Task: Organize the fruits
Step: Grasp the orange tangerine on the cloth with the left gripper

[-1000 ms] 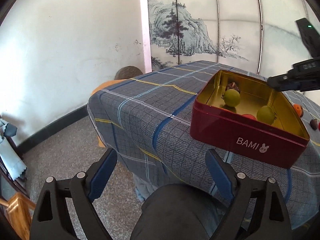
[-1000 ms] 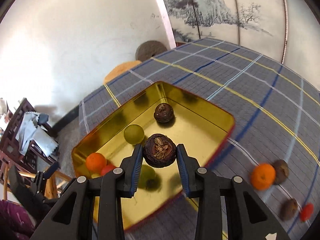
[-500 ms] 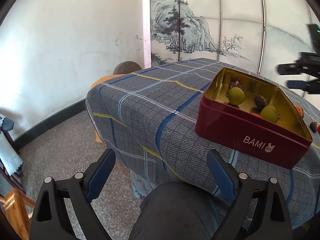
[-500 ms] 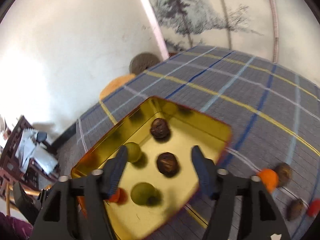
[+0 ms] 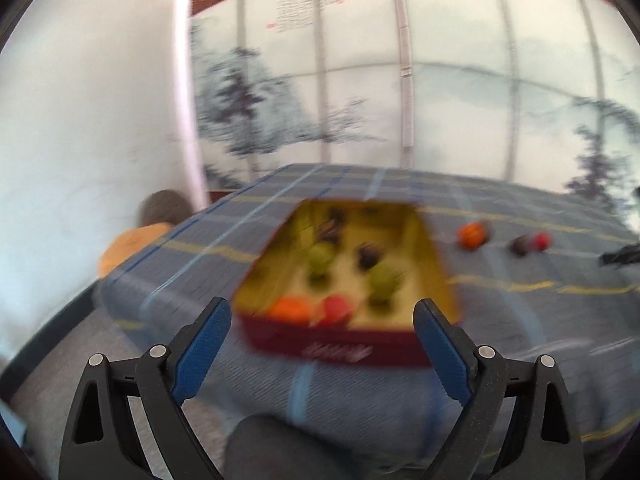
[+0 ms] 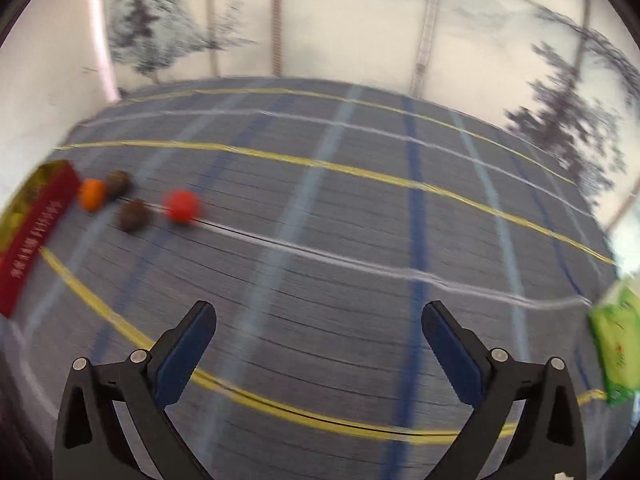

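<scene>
While both views blur with motion, my left gripper (image 5: pixel 322 322) stands spread wide with nothing between its blue pads, just short of a red tin (image 5: pixel 340 350) with a gold lining that sits on the checked tablecloth (image 5: pixel 224 240). Inside the tin, from left to right along the near wall, lie an orange fruit (image 5: pixel 290 307) and a red fruit (image 5: pixel 337 307); behind them sit two green fruits, one left (image 5: pixel 320 258) and one right (image 5: pixel 383 276), and two dark brown ones, the farther (image 5: pixel 330 232) toward the back wall and the nearer (image 5: pixel 367 255) between the greens. Right of the tin, loose on the cloth, are another orange fruit (image 5: pixel 472 234) with something dark touching its far side, then a dark brown fruit (image 5: pixel 520 245) just beside a small red fruit (image 5: pixel 541 241).

My right gripper (image 6: pixel 319 320) is opening, its jaws wide apart and empty over bare cloth, well apart from the loose fruits. In its view the tin's red wall shows at the far left edge, the loose fruits just right of it, and a green packet (image 6: pixel 618 344) lies at the cloth's far right edge.

Beyond the table, at left, stands a white wall (image 5: pixel 88 112) with an orange cushion (image 5: pixel 132 246) below it; a painted screen (image 5: pixel 320 92) of pines and mountains fills the back of the room.
</scene>
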